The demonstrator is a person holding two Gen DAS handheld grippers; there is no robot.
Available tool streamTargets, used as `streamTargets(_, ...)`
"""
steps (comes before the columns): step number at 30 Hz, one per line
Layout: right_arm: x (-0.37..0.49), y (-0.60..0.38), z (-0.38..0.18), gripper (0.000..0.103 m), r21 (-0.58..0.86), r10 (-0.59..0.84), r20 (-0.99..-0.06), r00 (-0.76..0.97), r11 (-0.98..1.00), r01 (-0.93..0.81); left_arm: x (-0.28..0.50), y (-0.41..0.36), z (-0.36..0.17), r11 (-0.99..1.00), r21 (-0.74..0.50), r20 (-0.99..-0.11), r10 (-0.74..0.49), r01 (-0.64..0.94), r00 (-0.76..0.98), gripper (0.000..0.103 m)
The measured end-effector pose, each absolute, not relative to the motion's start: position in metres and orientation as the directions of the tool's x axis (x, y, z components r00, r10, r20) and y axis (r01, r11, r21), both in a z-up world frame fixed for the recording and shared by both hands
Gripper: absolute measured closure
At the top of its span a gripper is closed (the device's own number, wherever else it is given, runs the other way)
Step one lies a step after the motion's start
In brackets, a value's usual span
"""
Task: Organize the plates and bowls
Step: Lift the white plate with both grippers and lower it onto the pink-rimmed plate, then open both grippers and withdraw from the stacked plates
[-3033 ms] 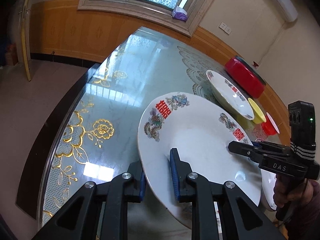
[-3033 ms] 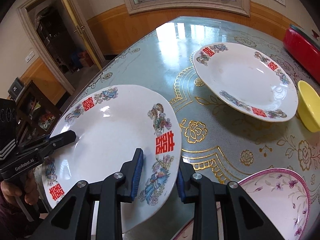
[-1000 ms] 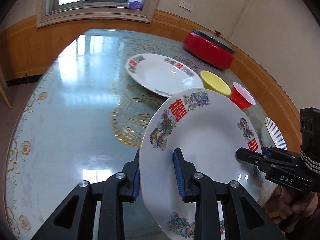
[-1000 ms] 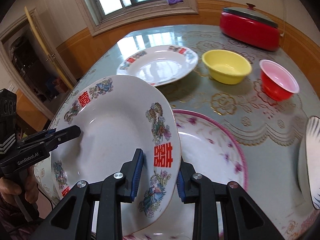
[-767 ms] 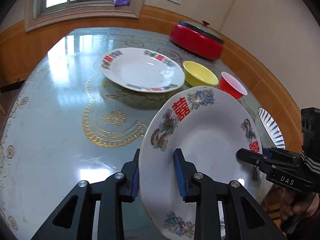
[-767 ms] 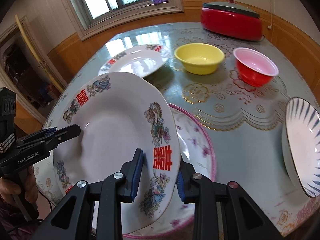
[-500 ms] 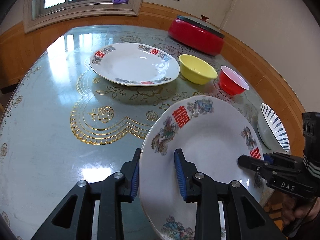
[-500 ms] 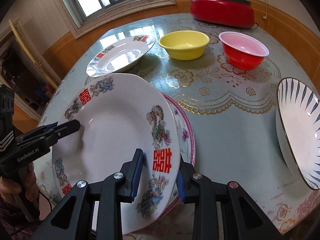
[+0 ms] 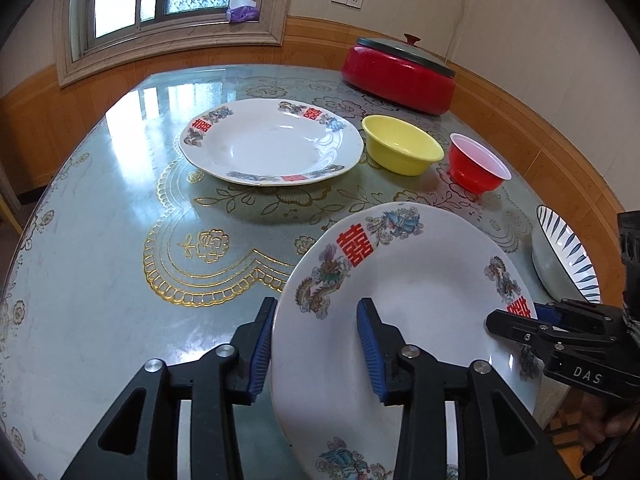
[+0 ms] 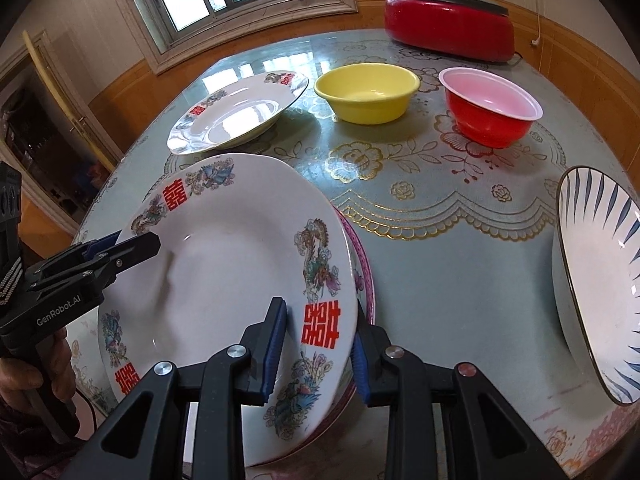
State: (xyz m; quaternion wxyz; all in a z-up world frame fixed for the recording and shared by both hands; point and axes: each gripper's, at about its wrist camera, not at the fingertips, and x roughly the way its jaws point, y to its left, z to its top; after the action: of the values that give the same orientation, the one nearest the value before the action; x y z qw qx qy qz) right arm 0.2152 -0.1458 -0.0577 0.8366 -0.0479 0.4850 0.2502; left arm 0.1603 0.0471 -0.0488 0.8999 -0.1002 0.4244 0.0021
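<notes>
A large white plate with red characters and dragon prints (image 9: 424, 296) (image 10: 224, 264) is held by both grippers at opposite rims. My left gripper (image 9: 316, 340) is shut on its left rim and also shows in the right wrist view (image 10: 136, 242). My right gripper (image 10: 318, 344) is shut on its right rim and also shows in the left wrist view (image 9: 516, 320). The plate sits low over a pink-rimmed floral plate (image 10: 362, 268), mostly hidden beneath it. A matching white plate (image 9: 272, 146) (image 10: 236, 110) lies further back on the table.
A yellow bowl (image 9: 400, 150) (image 10: 366, 92) and a red bowl (image 9: 476, 168) (image 10: 490, 106) stand behind. A blue-striped bowl (image 9: 568, 256) (image 10: 596, 276) sits at the right. A red lidded cooker (image 9: 400, 76) (image 10: 448, 28) is at the table's far edge. The glass tabletop (image 9: 100, 240) extends left.
Both grippers carried the held plate to the right and lowered it over the pink-rimmed plate. The view swung round, bringing the bowls and striped bowl closer.
</notes>
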Motion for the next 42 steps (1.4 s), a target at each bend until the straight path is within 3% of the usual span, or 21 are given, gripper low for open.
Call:
streamTargets(11,0.212,-0.142,-0.052,0.076,0.053,0.283,-0.832,0.477,0.897,-0.439,0.164,0.044,-0.055,0.980,-0.184,-0.756,-0.090,-0.079,0.648,0.060)
streamTargets(20,0.211,-0.140,-0.044,0.077,0.009,0.241,-0.823,0.514,0.911,-0.412,0.166,0.039,-0.057,0.984,-0.172,-0.748,-0.106,-0.037,0.655,0.050)
streamTargets(35,0.219,-0.138,-0.029,0.075,0.091,0.314,-0.800,0.512,0.906,-0.414,0.160,0.060,-0.032,0.986,-0.161,-0.711,-0.086,-0.043,0.698,0.038)
streamTargets(42,0.237,-0.125,-0.020,0.072,0.161,0.380,-0.790,0.481,0.886,-0.436,0.159,0.086,-0.032,0.973,-0.210,-0.730,-0.092,-0.094,0.677,0.037)
